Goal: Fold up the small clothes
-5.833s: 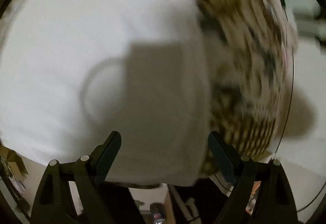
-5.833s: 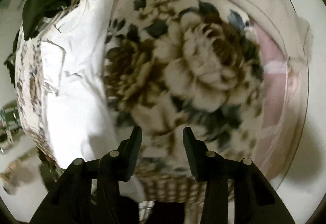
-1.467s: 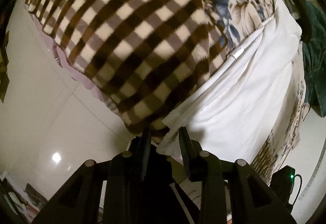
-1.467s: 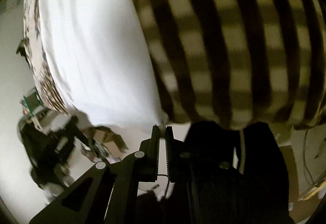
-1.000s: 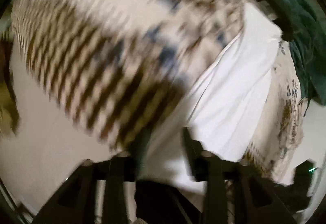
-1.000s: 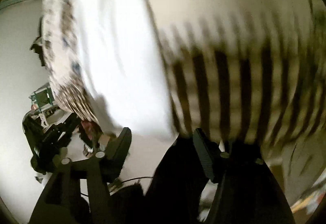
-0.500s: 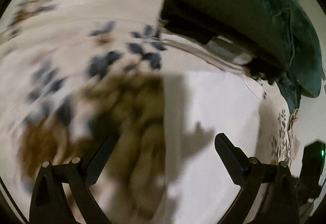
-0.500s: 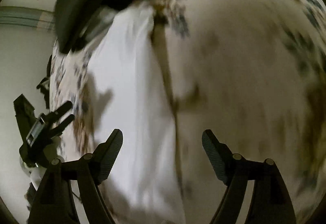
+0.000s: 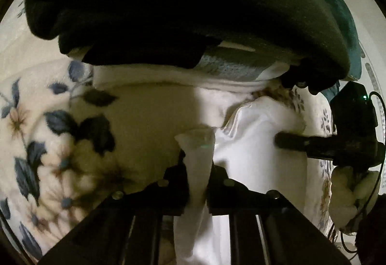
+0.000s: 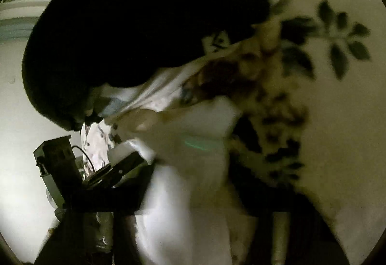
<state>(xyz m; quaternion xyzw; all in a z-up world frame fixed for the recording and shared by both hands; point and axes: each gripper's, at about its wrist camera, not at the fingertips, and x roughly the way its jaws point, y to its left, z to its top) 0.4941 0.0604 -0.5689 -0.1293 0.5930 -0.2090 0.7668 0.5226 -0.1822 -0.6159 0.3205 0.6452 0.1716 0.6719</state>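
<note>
The white garment is spread on the floral blanket, just below a pile of dark clothes. The left gripper is closing, and a raised fold of the white cloth is pinched between its jaws. The right gripper is closing too; white cloth is seen between its jaws, but the blur hides whether it is pressed. The fabric is judged thin, light and limp, somewhat slippery, so corners or hems are better taken than the middle.

dim warm light, deep black shadows up top, fisheye-bent edges, right wrist view smeared by motion blur
</note>
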